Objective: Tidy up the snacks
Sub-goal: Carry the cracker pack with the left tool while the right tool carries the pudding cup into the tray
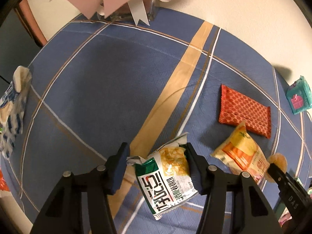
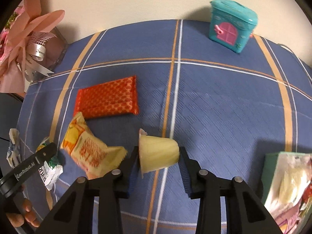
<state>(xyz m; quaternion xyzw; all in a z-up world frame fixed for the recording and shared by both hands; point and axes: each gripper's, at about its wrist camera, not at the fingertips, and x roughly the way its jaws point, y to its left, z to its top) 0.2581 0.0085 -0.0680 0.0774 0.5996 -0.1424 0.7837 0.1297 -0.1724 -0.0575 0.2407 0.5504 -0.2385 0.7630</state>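
Pick-up step. Left hand-held gripper (image 1: 156, 161) clamps green-white packet (image 1: 167, 177); right hand-held gripper (image 2: 159, 156) clamps pudding cup (image 2: 158, 153). Next: lift both clear of blue checked cloth (image 2: 214, 107), sort.

A green-and-white snack packet (image 1: 167, 177) with a yellow picture on its face lies tilted between the left gripper's (image 1: 156, 165) fingers, its crumpled top edge pointing away across the blue checked cloth. Just to its right lies a yellow-and-orange packet (image 2: 87, 148), puffed and crinkled, one corner lying over the edge of a flat red packet (image 2: 107, 99) with a gold lattice pattern. A pale yellow jelly cup (image 2: 158, 154) lies on its side, held between the right gripper's (image 2: 158, 161) fingers, its sealed rim facing left toward the yellow-and-orange packet.
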